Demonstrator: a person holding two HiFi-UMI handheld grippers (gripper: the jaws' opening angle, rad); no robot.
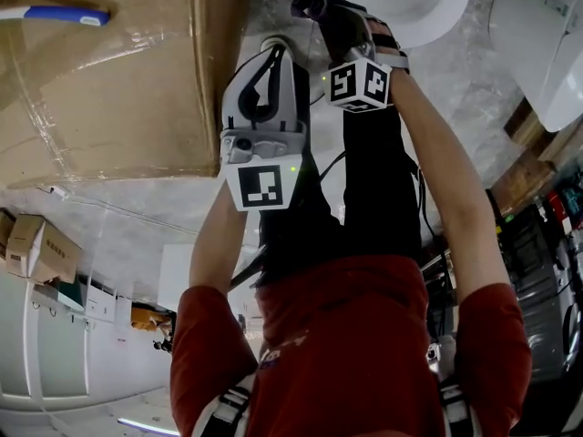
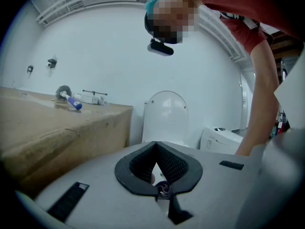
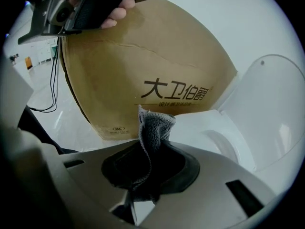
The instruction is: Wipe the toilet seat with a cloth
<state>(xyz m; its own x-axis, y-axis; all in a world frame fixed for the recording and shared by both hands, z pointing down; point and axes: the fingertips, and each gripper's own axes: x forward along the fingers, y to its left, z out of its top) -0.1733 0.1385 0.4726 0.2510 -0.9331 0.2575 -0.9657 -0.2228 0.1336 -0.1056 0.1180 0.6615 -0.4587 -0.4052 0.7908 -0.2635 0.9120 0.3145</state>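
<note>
My right gripper (image 3: pixel 143 171) is shut on a grey terry cloth (image 3: pixel 155 128) whose folded end sticks up out of the jaws. It hangs just above the white toilet seat (image 3: pixel 205 128), close to the near rim, with the raised lid (image 3: pixel 274 104) behind. In the head view the right gripper (image 1: pixel 314 9) reaches the toilet bowl (image 1: pixel 428 12) with the dark cloth (image 1: pixel 308 4) at its tip. My left gripper (image 1: pixel 271 57) sits beside it, nearer the body, shut and empty. Its own view shows the shut jaws (image 2: pixel 155 171) facing the toilet lid (image 2: pixel 165 114) from a distance.
A big cardboard box (image 1: pixel 118 71) stands left of the toilet, close to both grippers. A blue-handled brush (image 2: pixel 70 99) lies on top of it. A second white toilet (image 1: pixel 547 53) stands to the right. A black cable (image 3: pixel 50 85) trails over the pale floor.
</note>
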